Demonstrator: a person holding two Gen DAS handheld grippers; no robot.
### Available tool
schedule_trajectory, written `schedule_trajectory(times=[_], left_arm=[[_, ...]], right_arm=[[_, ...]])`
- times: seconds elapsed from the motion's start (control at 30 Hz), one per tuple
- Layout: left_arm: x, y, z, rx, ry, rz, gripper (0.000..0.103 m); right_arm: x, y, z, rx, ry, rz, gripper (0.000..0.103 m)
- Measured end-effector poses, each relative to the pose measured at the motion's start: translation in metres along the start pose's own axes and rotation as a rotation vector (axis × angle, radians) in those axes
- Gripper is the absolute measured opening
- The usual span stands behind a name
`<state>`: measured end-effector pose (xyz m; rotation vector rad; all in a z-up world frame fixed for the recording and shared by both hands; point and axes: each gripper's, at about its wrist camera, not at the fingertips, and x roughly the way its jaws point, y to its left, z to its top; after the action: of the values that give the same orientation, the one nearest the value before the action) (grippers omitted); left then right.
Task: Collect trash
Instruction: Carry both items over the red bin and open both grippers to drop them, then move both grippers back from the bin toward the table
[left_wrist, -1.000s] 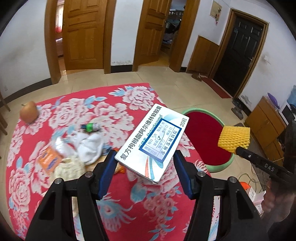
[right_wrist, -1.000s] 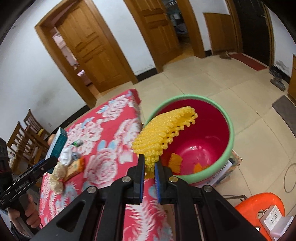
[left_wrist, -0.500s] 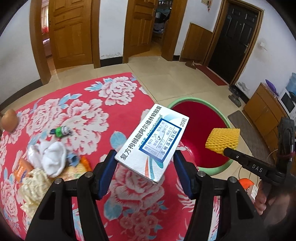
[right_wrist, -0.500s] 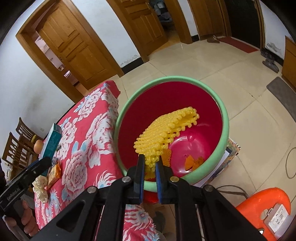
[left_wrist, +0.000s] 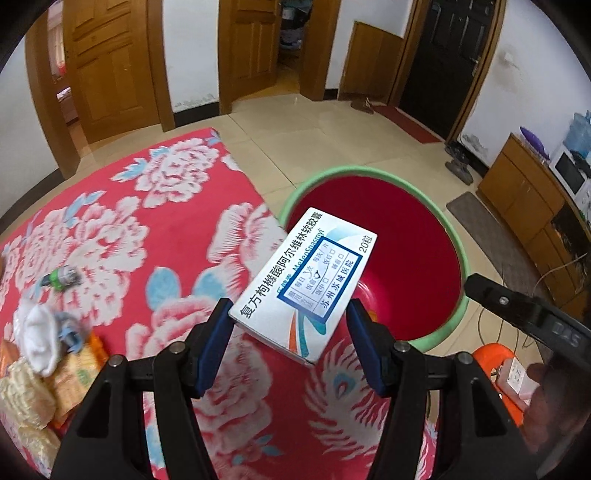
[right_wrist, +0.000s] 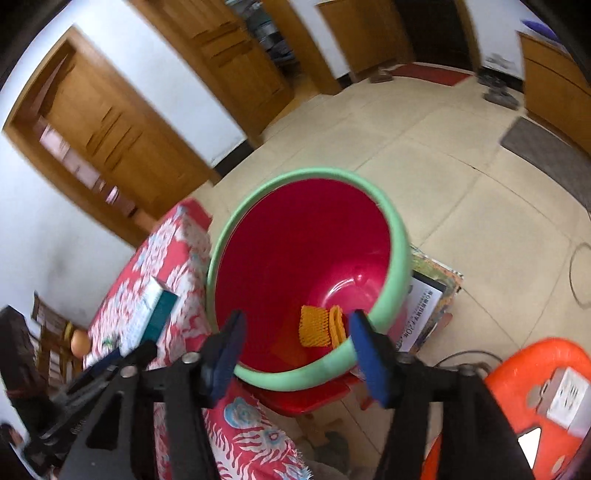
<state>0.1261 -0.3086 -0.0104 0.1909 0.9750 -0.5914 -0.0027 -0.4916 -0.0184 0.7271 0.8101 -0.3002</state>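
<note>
My left gripper (left_wrist: 291, 343) is shut on a white and blue medicine box (left_wrist: 306, 284) and holds it above the table's right edge, beside the red bin with a green rim (left_wrist: 436, 221). My right gripper (right_wrist: 297, 354) is open and empty over the bin's near rim (right_wrist: 306, 380). The yellow foam net (right_wrist: 319, 326) lies at the bottom of the bin. The box (right_wrist: 149, 319) and the left gripper also show at the left of the right wrist view.
The table has a red floral cloth (left_wrist: 129, 236). White tissue (left_wrist: 37, 328), snack wrappers (left_wrist: 70, 373) and a small green-capped bottle (left_wrist: 61, 277) lie at its left. An orange stool (right_wrist: 517, 402) with a power strip stands right of the bin. Books (right_wrist: 428, 306) lie under the bin.
My right gripper opened and the yellow foam net dropped into the bin. My left gripper carried the medicine box to the right, toward the bin.
</note>
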Motion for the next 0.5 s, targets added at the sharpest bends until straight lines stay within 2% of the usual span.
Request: schedule_trajectory(times=[0.2, 0.27, 0.5], left_arm=[[0.017, -0.016, 0.003, 0.066, -0.016, -0.009, 0.065], [0.019, -0.016, 0.0, 0.06, -0.017, -0.004, 0.069], [0.008, -0.006, -0.003, 0.014, -0.028, 0.014, 0.069]], right_arm=[[-0.008, -0.01, -0.007, 0.075, -0.022, 0.018, 0.064], [-0.008, -0.01, -0.009, 0.085, -0.027, 0.024, 0.065], [-0.011, -0.006, -0.011, 0.072, -0.035, 0.039, 0.066]])
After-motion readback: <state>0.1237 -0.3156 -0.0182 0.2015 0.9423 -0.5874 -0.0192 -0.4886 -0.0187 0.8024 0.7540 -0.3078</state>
